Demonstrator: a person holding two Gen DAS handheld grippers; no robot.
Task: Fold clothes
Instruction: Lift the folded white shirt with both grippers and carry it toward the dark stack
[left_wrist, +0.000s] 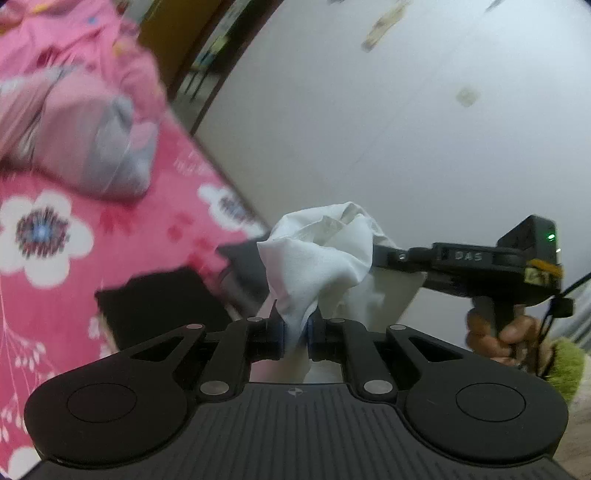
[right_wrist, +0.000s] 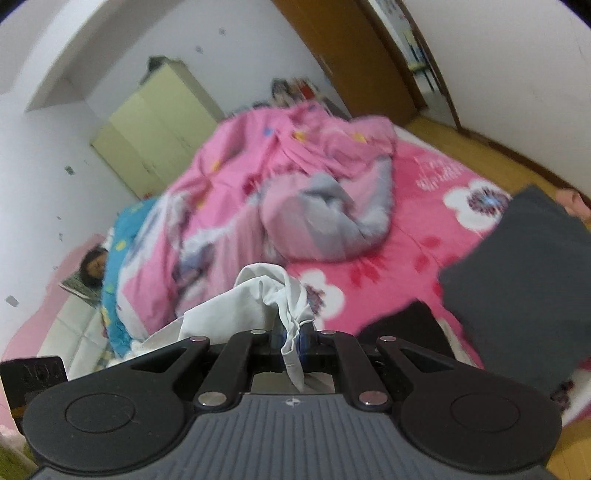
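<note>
A white garment (left_wrist: 325, 254) hangs bunched in the air between both grippers. My left gripper (left_wrist: 295, 328) is shut on a pinch of its cloth. In the left wrist view the right gripper reaches in from the right into the same garment, held by a hand (left_wrist: 498, 332); its fingertips are hidden by the cloth. In the right wrist view my right gripper (right_wrist: 293, 338) is shut on another bunch of the white garment (right_wrist: 255, 295), which drapes off to the left. The rest of the garment hangs below, out of sight.
Below lies a bed with a pink flowered sheet (right_wrist: 424, 206) and a crumpled pink quilt (right_wrist: 295, 184). A dark grey folded cloth (right_wrist: 517, 277) and a black one (left_wrist: 162, 306) rest near the bed's edge. A person lies at the far left (right_wrist: 94, 266). A pale wardrobe (right_wrist: 155, 129) stands behind.
</note>
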